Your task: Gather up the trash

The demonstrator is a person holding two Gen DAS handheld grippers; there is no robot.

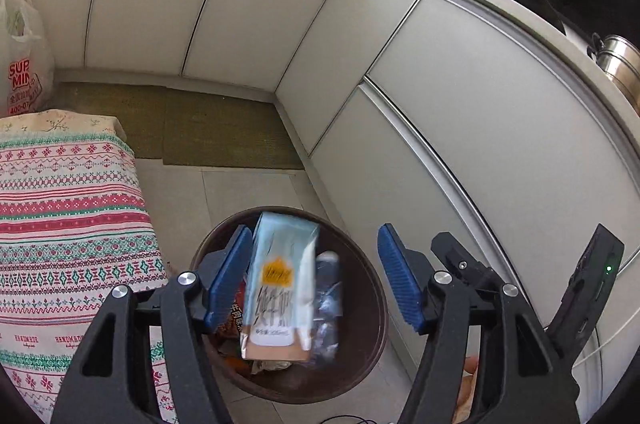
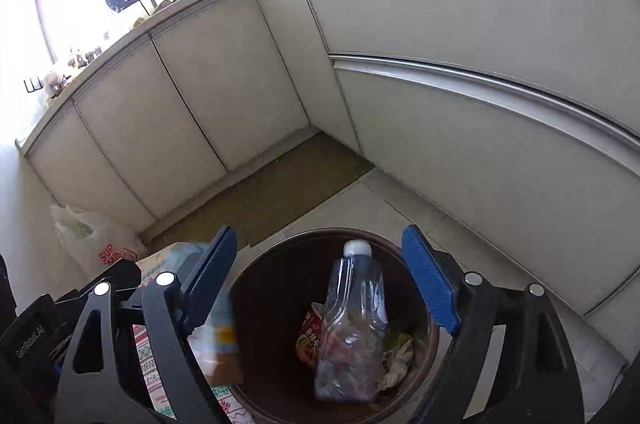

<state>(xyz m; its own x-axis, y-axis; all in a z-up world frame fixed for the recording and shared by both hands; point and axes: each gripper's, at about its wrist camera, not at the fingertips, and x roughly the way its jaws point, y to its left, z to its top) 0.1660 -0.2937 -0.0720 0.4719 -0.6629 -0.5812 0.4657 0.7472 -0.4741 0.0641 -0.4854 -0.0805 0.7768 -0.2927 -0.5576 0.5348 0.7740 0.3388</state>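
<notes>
Between your left gripper's [image 1: 316, 274] spread blue pads hangs a blurred milk carton [image 1: 280, 284], close to the left pad, touching neither clearly, above the brown trash bin [image 1: 372, 304]. Your right gripper [image 2: 320, 288] is spread wide too, with a clear plastic bottle [image 2: 354, 324] blurred between its pads, free of both, over the same bin, where a red noodle cup [image 2: 310, 336] and crumpled wrappers lie. Left of the bin stands a patterned cloth-covered surface [image 1: 68, 207]; far behind, a green mat [image 1: 216, 131] lies against white cabinets [image 1: 500, 111].
</notes>
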